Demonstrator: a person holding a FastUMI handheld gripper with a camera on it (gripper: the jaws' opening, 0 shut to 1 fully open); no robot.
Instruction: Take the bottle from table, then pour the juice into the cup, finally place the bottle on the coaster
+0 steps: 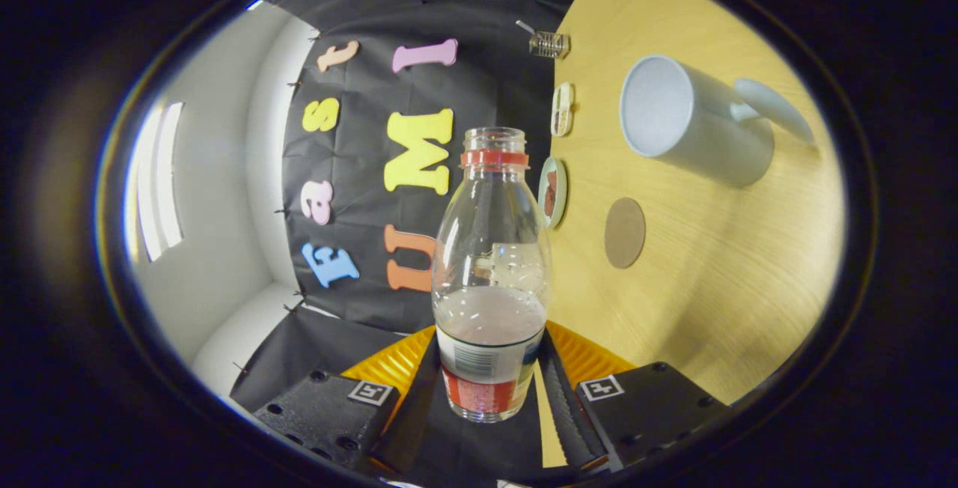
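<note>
Sideways now, the claw [490, 391] grips the clear, uncapped plastic juice bottle [490, 263], its neck pointing beyond the fingers, white mug [692, 125] off alongside.

small wall objects [563, 108] perhaps tags, unclear

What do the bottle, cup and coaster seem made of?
Bottle, held between the gripper fingers: clear, glossy plastic or glass; background shows through.
Cup: white, smooth, probably glazed ceramic.
Coaster: brown, matte disc, perhaps cork or leather.
</note>
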